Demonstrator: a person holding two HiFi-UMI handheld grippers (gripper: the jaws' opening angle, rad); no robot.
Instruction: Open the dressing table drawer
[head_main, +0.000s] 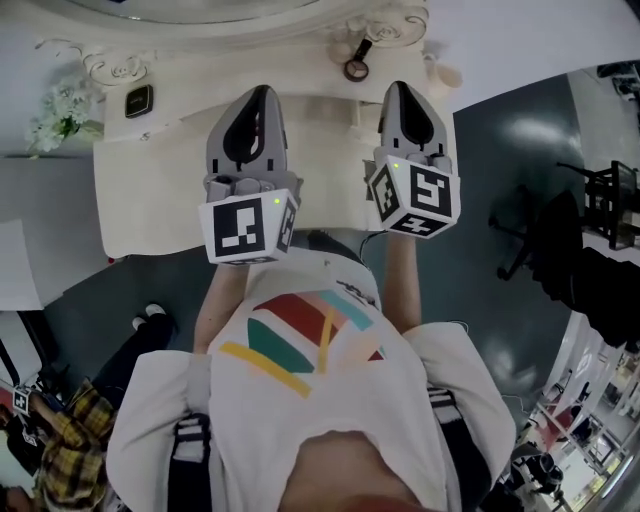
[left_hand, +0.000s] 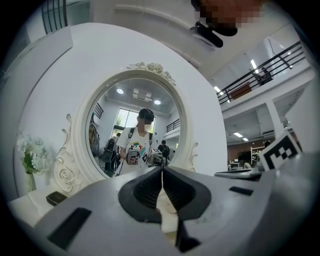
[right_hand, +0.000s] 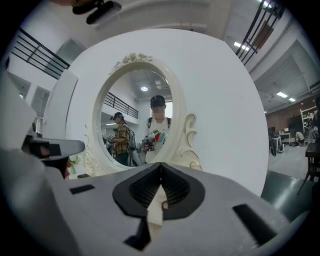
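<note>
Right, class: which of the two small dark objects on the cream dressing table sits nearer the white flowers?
The black rectangular box, beside the white flowers; the dark ring-shaped object lies farther right.

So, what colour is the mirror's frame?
The mirror frame is white with carved scrolls; left gripper view shows it best.

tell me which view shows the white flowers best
Left gripper view: the white flowers stand side-on beside the mirror frame, blooms and stem clear. Head view shows them from above, small at the edge. Right gripper view: cannot make them out.
</note>
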